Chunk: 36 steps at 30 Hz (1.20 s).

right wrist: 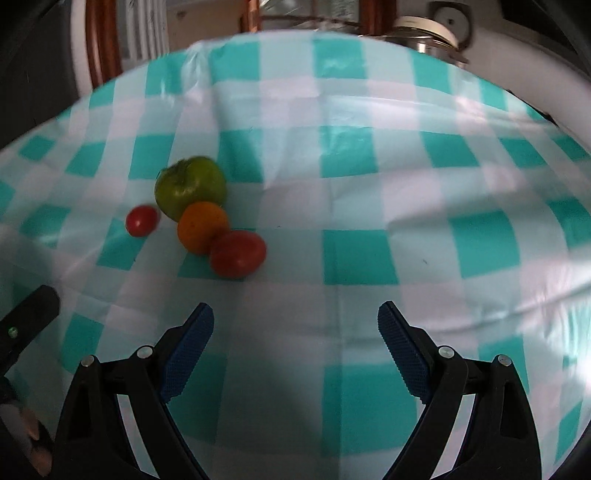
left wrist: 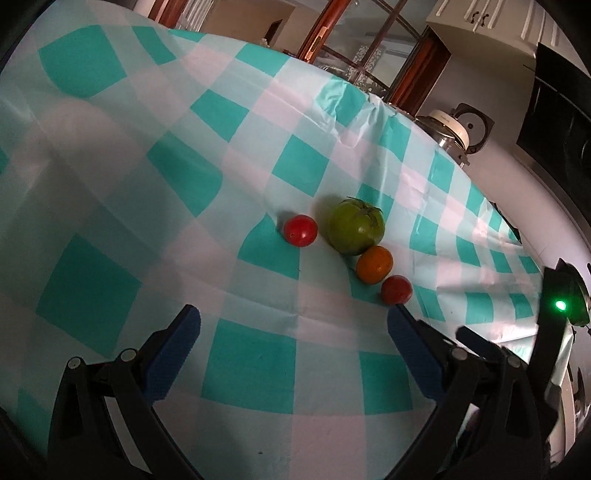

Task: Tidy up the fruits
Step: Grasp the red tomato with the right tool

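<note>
Several fruits lie grouped on a teal-and-white checked tablecloth (left wrist: 147, 184). A large green tomato (left wrist: 356, 226) (right wrist: 190, 186) touches an orange fruit (left wrist: 374, 264) (right wrist: 202, 227), and a red tomato (left wrist: 396, 290) (right wrist: 238, 253) sits against the orange one. A smaller red tomato (left wrist: 300, 230) (right wrist: 142, 220) lies apart to the left. My left gripper (left wrist: 293, 325) stands open over the cloth with the fruits just beyond its fingertips. My right gripper (right wrist: 295, 319) is open too, nothing between its blue pads, and the fruits lie ahead to its left.
A steel pot with a white lid (left wrist: 448, 131) (right wrist: 428, 35) stands past the table's far edge by a wooden-framed glass door (left wrist: 354, 48). The other gripper's body with a green light (left wrist: 560, 305) shows at the right edge. A person's fingers (right wrist: 35, 439) appear at bottom left.
</note>
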Each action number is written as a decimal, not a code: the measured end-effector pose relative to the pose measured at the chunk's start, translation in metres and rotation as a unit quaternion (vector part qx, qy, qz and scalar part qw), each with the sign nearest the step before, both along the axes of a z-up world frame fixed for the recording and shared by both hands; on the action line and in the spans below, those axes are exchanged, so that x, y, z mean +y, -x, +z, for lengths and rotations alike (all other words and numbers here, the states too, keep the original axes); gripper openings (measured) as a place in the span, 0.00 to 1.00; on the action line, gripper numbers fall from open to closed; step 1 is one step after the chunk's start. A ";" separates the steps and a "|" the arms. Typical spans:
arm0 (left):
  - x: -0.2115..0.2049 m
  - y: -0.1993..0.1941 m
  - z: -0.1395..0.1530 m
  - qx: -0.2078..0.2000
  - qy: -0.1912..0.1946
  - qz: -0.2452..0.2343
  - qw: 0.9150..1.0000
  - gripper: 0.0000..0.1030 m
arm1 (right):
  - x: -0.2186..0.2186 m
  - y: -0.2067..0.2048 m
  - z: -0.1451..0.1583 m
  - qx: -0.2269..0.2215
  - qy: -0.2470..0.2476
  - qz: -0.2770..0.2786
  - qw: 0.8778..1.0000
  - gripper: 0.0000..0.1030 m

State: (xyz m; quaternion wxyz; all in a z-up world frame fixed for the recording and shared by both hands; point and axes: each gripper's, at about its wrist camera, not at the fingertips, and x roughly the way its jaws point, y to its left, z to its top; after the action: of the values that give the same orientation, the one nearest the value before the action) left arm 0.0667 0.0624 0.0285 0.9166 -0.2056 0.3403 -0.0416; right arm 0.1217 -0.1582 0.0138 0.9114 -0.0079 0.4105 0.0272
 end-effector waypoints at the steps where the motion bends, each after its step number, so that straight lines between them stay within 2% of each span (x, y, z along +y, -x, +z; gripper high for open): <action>1: 0.001 -0.001 -0.001 0.002 0.002 0.002 1.000 0.98 | 0.004 -0.005 -0.001 0.002 0.009 0.005 1.000 0.82; 6: 0.005 -0.002 -0.003 0.008 0.013 0.011 1.000 0.98 | 0.016 -0.027 -0.006 0.015 0.012 0.031 0.999 0.74; 10: 0.002 -0.002 -0.003 0.008 0.007 0.010 1.000 0.98 | 0.023 -0.041 -0.012 0.031 0.008 0.056 0.998 0.67; 12: 0.002 -0.002 -0.003 0.008 0.006 0.009 1.000 0.98 | 0.027 -0.049 -0.015 0.038 0.004 0.067 0.997 0.60; 14: 0.002 -0.002 -0.003 0.008 0.007 0.009 1.000 0.98 | 0.029 -0.053 -0.016 0.037 0.001 0.074 0.997 0.59; 15: 0.003 -0.001 -0.003 0.008 0.008 0.010 1.000 0.98 | 0.030 -0.054 -0.016 0.037 0.002 0.079 0.996 0.56; 17: 0.003 -0.001 -0.004 0.009 0.008 0.009 1.000 0.98 | 0.031 -0.052 -0.016 0.033 -0.001 0.093 0.995 0.41; 19: 0.003 -0.001 -0.003 0.008 0.008 0.009 1.000 0.98 | 0.030 -0.046 -0.016 0.031 -0.006 0.097 0.995 0.39; 23: 0.003 0.000 -0.003 0.006 0.009 0.004 1.000 0.98 | 0.013 -0.021 -0.009 0.002 -0.047 0.065 0.997 0.39; 25: 0.002 0.001 -0.003 0.004 0.010 0.002 1.000 0.98 | -0.003 -0.005 -0.004 -0.021 -0.094 0.039 0.995 0.39; 29: -0.001 0.003 -0.002 -0.003 0.003 -0.007 1.000 0.98 | -0.037 0.007 -0.003 -0.058 -0.185 -0.005 0.981 0.39; 31: -0.005 0.004 -0.001 -0.002 -0.008 -0.015 1.000 0.98 | -0.049 0.004 -0.003 -0.056 -0.220 -0.020 0.974 0.39; 33: -0.010 0.007 0.000 -0.004 -0.020 -0.027 0.999 0.98 | -0.058 0.006 -0.003 -0.063 -0.249 -0.030 0.966 0.39; 36: -0.023 0.011 0.003 -0.006 -0.039 -0.051 0.998 0.98 | -0.064 0.010 0.003 -0.097 -0.267 -0.052 0.957 0.39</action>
State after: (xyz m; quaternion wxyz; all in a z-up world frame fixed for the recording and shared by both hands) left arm 0.0555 0.0394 0.0314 0.9226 -0.1521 0.3463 -0.0763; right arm 0.1114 -0.2218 0.0167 0.9161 0.2542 0.2973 0.0877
